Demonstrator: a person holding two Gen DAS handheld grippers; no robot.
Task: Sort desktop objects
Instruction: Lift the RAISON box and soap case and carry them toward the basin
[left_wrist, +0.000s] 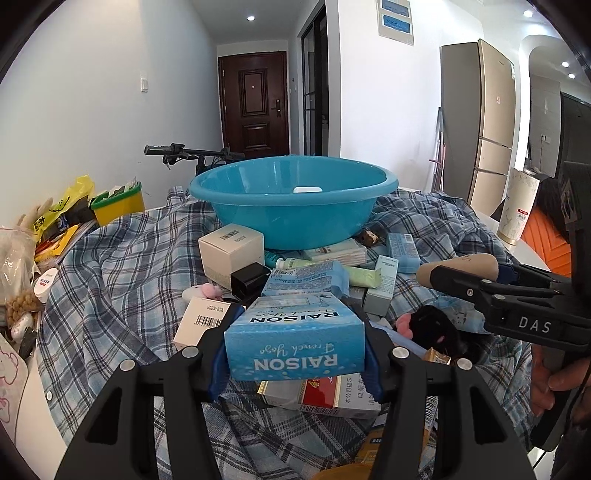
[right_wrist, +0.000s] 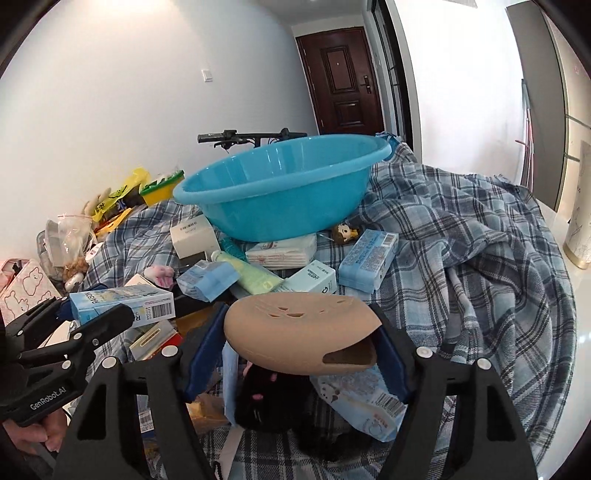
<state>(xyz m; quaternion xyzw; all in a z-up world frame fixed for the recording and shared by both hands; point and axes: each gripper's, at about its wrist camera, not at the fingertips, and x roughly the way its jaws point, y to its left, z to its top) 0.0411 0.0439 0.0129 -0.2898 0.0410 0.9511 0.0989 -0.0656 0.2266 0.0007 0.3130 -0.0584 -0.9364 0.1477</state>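
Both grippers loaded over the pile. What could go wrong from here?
1. The right gripper pinches the tan oval piece only at its ends; being rounded, it may slip or twist out.
2. The blue basin sits on top of small boxes, so a drop-in could rock it.
3. The left gripper with the RAISON box is close to the right one; they might collide on the way to the basin.

Both views are brightly and evenly lit; recessed ceiling lights (left_wrist: 250, 17) are seen. Glare washes the right side. Edges are bowed and vignetted black. Focus is sharp throughout.
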